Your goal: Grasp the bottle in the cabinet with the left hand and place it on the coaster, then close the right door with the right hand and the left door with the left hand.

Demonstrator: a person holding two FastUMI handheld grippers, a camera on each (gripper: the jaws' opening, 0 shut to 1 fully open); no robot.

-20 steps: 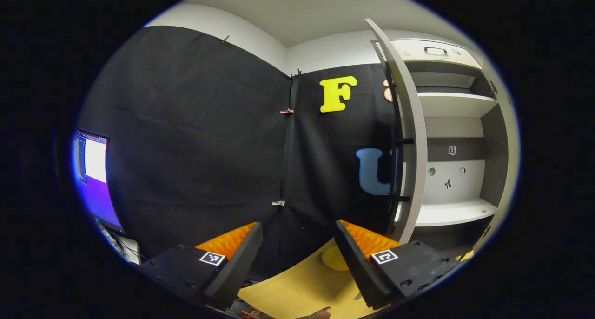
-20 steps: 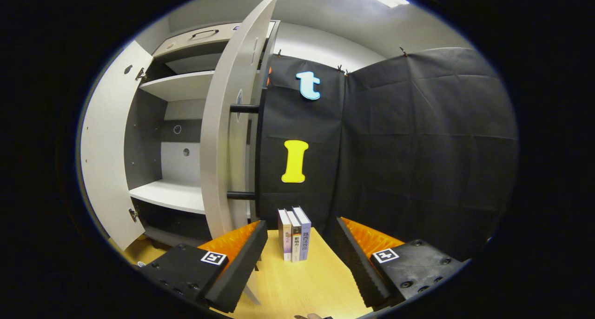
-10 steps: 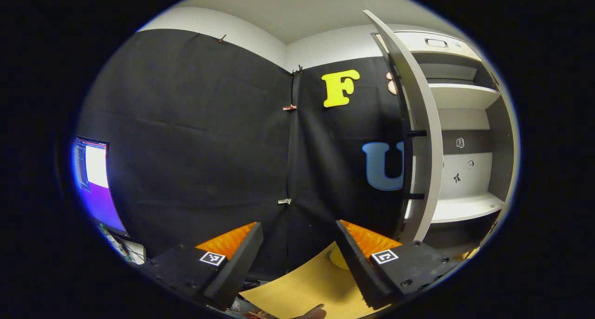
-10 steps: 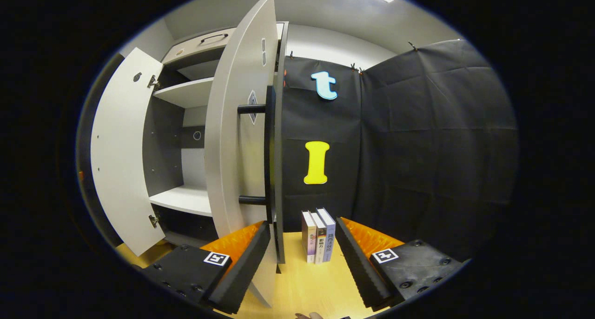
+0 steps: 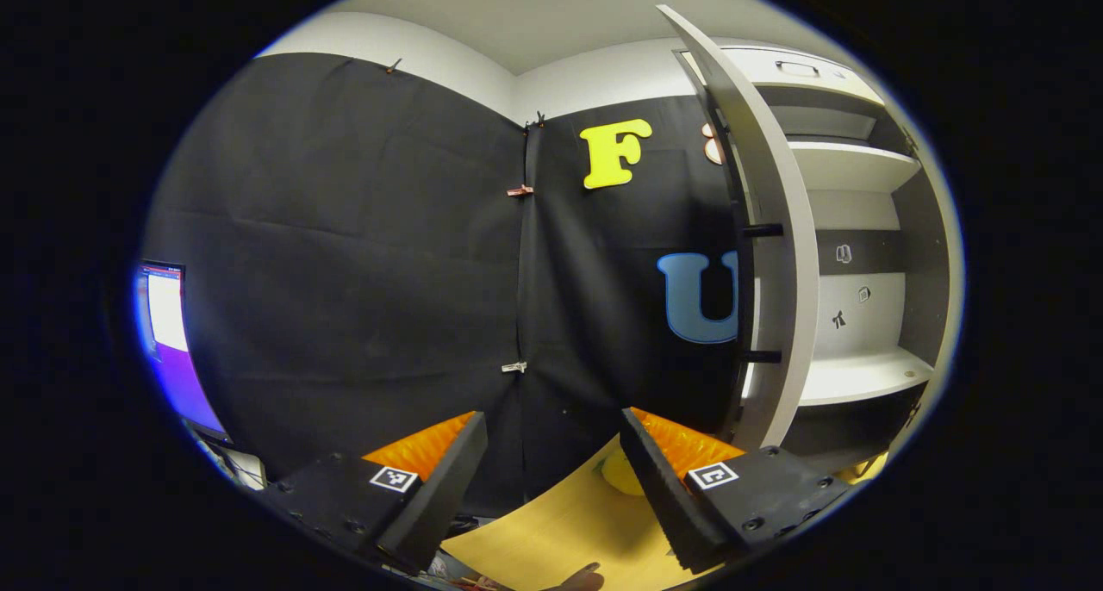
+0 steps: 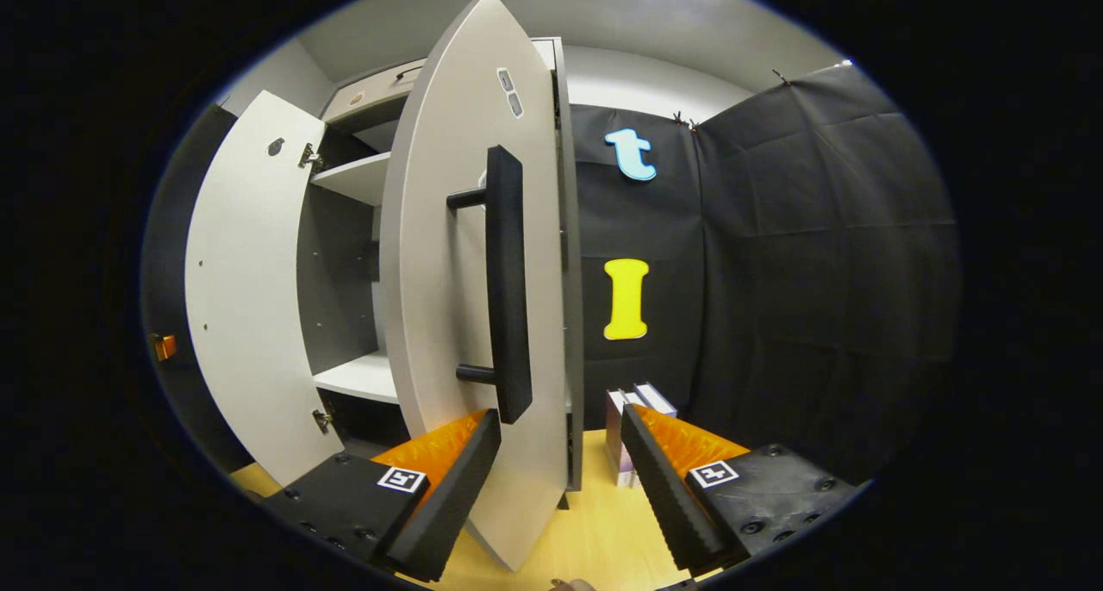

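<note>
Closing pending: right door (image 6: 448, 315), rigid, hinge-swung; push beside bar handle (image 6: 507, 281). Right gripper (image 6: 560, 479) fingers apart, empty.

right door (image 6: 448, 315): grey, half-shut | left door (image 5: 775, 229): open | cabinet (image 5: 862, 376): shelves bare

Black cloth walls (image 5: 345, 246), wooden table (image 6: 595, 531)

Right door (image 6: 448, 315) half-swung, black handle (image 6: 507, 281) facing out; tool (image 6: 556, 479) open — gripping nothing.
</note>
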